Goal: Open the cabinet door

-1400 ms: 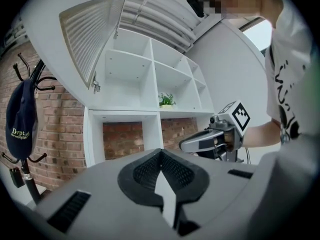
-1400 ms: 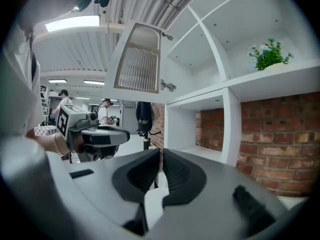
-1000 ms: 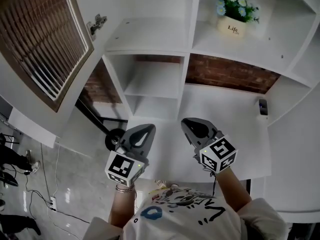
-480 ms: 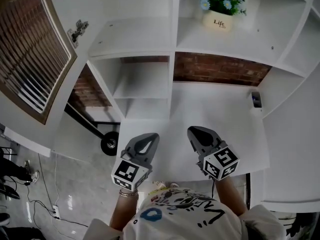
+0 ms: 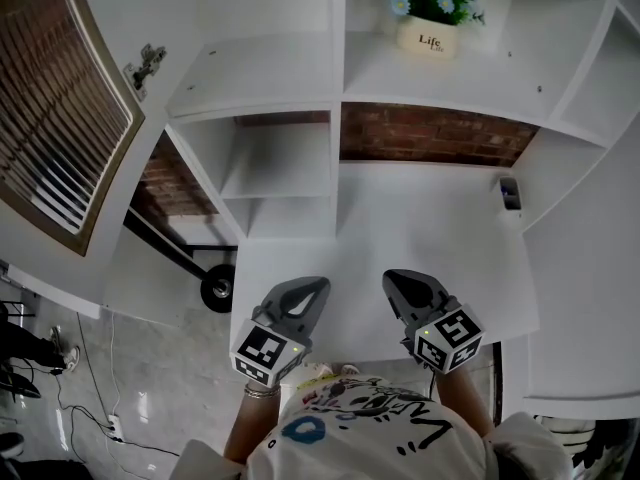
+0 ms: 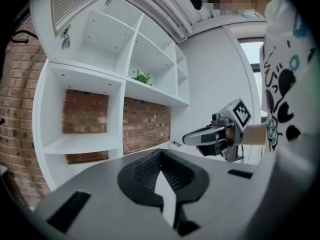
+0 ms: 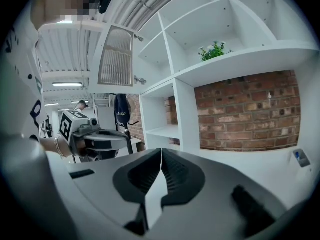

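The louvered cabinet door point(image 5: 60, 118) is standing swung open at the upper left of the white shelf unit point(image 5: 336, 78). The left gripper point(image 5: 316, 288) and right gripper point(image 5: 396, 282) are hovering side by side over the white desk surface point(image 5: 430, 218), well apart from the door. The left jaws are pressing together on nothing. The right jaws have just been closing and are meeting, equally empty. A potted plant point(image 5: 430, 13) is sitting on a shelf above.

A white open shelving unit point(image 5: 335, 78) stands against a red brick wall point(image 5: 430, 133) that shows through its backless compartments. Left of the unit lies a glossy pale grey floor point(image 5: 150, 398). Right of it a plain white wall point(image 6: 215, 69) runs to a bright window point(image 6: 249, 79), and ceiling strip lights point(image 7: 67, 84) glow beyond its left end.
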Available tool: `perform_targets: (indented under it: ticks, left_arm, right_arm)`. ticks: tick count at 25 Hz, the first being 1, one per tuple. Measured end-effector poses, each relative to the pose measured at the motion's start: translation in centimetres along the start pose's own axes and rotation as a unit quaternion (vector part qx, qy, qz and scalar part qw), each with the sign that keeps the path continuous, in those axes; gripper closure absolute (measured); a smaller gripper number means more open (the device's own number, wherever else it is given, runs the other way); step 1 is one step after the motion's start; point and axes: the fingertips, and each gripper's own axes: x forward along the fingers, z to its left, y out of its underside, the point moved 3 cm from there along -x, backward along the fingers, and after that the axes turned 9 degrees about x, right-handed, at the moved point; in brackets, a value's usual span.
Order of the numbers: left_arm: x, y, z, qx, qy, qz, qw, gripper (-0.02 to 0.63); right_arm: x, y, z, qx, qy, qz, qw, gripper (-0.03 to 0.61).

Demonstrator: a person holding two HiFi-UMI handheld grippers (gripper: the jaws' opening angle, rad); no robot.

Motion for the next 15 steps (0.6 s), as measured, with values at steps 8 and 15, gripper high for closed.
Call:
perform_targets:
  ticks: [8,15]
  left_arm:
    - [0.2,0.3,-0.7,0.001,0.01,0.005,0.9999,0.6]
    - [0.7,0.6,-0.7,-0.005,0.003,0.014,0.9999,0.6]
  right_arm:
    - [-1.2,2.4,-0.9,0.016,0.023,0.023,0.999,0.551]
    - [-1.6,3.3,-1.8,0.035,0.048,0.047,0.997,0.552]
